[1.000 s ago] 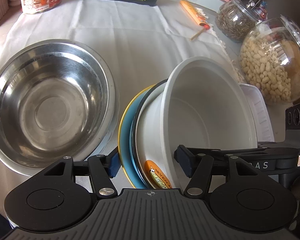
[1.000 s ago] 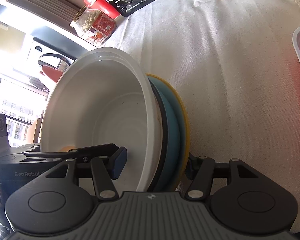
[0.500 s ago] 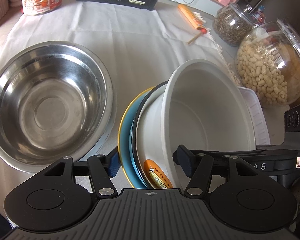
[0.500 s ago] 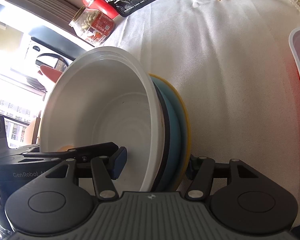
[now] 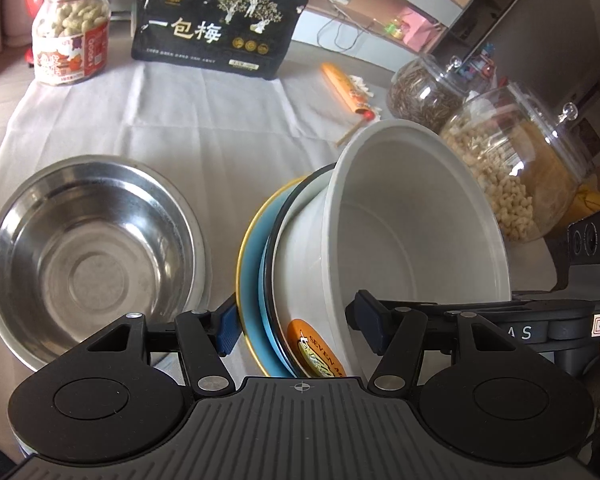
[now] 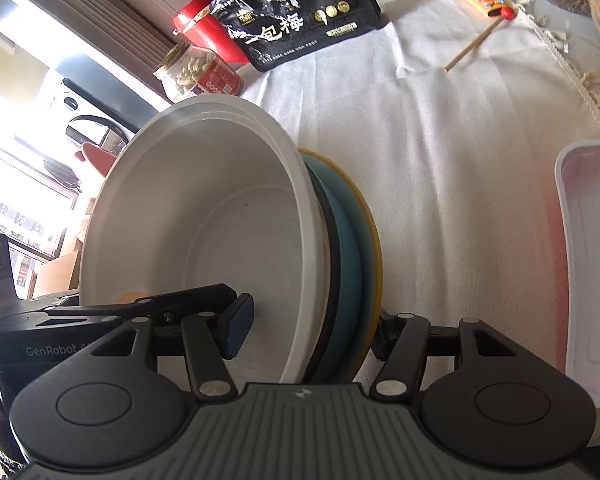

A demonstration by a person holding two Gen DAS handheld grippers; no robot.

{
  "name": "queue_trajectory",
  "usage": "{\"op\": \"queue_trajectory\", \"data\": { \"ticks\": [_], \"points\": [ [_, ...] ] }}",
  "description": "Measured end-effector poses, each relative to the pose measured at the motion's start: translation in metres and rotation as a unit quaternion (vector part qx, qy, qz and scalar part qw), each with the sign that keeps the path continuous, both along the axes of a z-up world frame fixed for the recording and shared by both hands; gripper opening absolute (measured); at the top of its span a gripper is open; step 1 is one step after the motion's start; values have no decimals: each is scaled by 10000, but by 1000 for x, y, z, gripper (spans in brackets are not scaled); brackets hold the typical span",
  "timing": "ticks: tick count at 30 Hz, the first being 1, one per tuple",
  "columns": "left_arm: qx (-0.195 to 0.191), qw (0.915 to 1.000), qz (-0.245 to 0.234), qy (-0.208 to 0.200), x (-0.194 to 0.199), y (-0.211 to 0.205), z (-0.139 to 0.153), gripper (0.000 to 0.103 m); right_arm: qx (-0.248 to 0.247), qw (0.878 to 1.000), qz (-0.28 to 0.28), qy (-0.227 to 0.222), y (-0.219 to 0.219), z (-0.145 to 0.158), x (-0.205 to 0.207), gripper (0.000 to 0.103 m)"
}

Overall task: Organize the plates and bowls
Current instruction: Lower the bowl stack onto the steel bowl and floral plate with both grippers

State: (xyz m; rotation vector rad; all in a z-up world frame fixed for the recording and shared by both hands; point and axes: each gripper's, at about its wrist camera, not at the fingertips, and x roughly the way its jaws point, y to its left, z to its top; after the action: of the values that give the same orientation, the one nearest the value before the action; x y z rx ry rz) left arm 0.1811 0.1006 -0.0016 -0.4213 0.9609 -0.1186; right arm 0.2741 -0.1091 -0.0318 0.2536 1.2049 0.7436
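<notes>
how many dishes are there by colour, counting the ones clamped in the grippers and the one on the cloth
white bowls: 2, a plain one nested in one with an orange sticker
blue plate with yellow rim: 1
stainless steel bowl: 1
total: 4

bowls: 3 (steel [image 5: 96,256], two white [image 5: 416,240]) | plates: 1 blue [image 6: 350,256] | jars: 3 [image 5: 72,28] | bags: 1 [image 5: 220,24]

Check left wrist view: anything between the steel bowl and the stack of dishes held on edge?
Nothing. In the left wrist view only bare white tablecloth separates the steel bowl from the stack, whose yellow-rimmed plate faces the bowl.
</notes>
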Motion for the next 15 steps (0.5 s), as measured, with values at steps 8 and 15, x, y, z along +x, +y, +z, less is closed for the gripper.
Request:
{"op": "queue_trajectory", "data": {
  "ticks": [8,15],
  "points": [
    [-123,9961,678,-551,-28,62,24,63,-61,9967,471,-657,65,48,2,59],
    [-314,9896,1377,-269,-48,128,-4,63,-247,9908,1230,-510,157,31,8,59]
  ]
}}
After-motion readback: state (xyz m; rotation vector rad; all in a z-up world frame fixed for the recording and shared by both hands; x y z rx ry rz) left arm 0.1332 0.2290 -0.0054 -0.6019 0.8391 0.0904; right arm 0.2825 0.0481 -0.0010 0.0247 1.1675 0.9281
